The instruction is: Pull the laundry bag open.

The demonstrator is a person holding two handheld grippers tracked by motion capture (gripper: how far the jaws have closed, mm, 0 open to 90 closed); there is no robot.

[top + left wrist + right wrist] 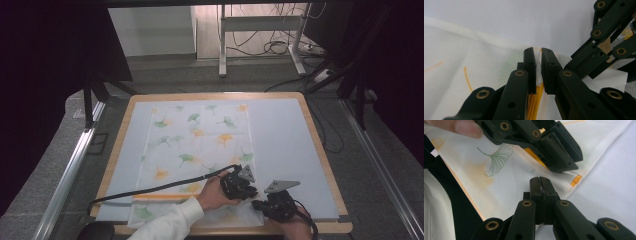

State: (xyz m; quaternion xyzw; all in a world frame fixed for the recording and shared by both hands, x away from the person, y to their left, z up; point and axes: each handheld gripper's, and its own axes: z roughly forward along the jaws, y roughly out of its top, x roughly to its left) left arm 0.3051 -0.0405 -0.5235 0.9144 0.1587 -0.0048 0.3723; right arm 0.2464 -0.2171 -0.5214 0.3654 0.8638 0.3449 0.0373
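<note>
A white cloth (200, 135) printed with green and orange ginkgo leaves lies flat on the pale mat (285, 135). An orange band (160, 196) runs along its near end. My left gripper (251, 192) is at the cloth's near right corner, and in the left gripper view (538, 53) its jaws pinch a fold of cloth (474, 57) and orange band (535, 100). My right gripper (258, 203) sits just beside it; in the right gripper view (540, 180) its jaws are shut on the cloth's edge (499, 182), with the left gripper (549, 145) right above.
The mat covers a wooden table (320, 145) whose edge shows all round. Bare mat lies right of the cloth. A black cable (150, 190) trails left from the left gripper across the cloth. Metal rails (70, 170) flank the table.
</note>
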